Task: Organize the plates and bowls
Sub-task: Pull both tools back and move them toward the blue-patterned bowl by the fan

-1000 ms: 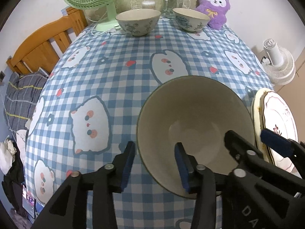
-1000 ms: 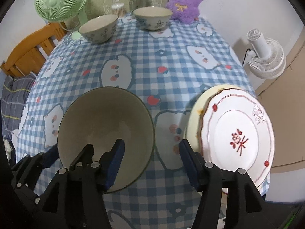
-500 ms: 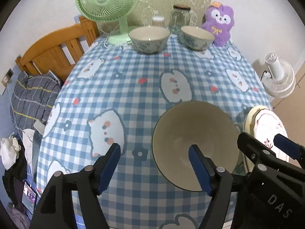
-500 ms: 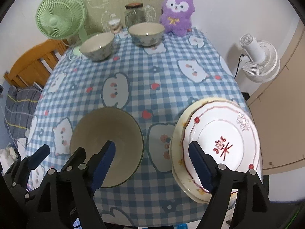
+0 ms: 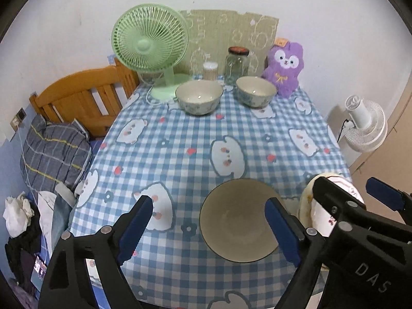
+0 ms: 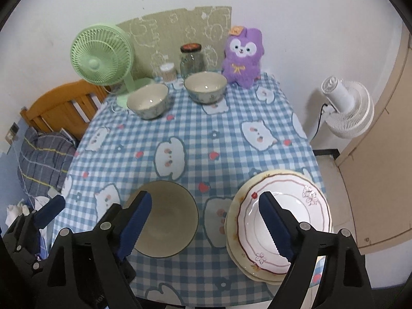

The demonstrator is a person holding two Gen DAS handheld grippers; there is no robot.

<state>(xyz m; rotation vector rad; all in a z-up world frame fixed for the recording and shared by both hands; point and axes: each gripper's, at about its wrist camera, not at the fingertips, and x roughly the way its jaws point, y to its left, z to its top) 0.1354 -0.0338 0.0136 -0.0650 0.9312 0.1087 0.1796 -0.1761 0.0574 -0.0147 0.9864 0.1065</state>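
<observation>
A: Starting with the left wrist view: what is the left gripper (image 5: pixel 209 228) doing?

B: Its jaws are opening, standing wide, and nothing is sitting between the pads. The near bowl (image 5: pixel 240 221) is resting on the checked tablecloth (image 5: pixel 185 134) below, apart from the pads, with the right-hand finger (image 5: pixel 282 228) crossing in front of its rim.

A: And the rest of the dishes?

B: Two patterned bowls are sitting at the far end, the left one (image 5: pixel 199 97) in front of the green fan (image 5: pixel 150 42), the right one (image 5: pixel 256 91) just beside the purple plush toy (image 5: pixel 284 68). A glass jar (image 5: pixel 237 61) is standing behind them. At the right edge the stacked plates (image 5: pixel 318 216) are mostly hiding behind the right gripper (image 5: pixel 360 193), so I cannot tell how many there are from here.

A: Now the right wrist view.

B: The right gripper (image 6: pixel 204 221) is also opening its jaws, and they are holding nothing. The near bowl (image 6: pixel 168 219) is lying under the left finger, the plates (image 6: pixel 283 216) under the right one. Here a white plate with a red rim line is sitting on a cream one, at the table's near right corner. The two far bowls (image 6: pixel 148 100) (image 6: pixel 205 87) are staying side by side, apart. A white floor fan (image 6: pixel 345 108) is standing off the table.
</observation>
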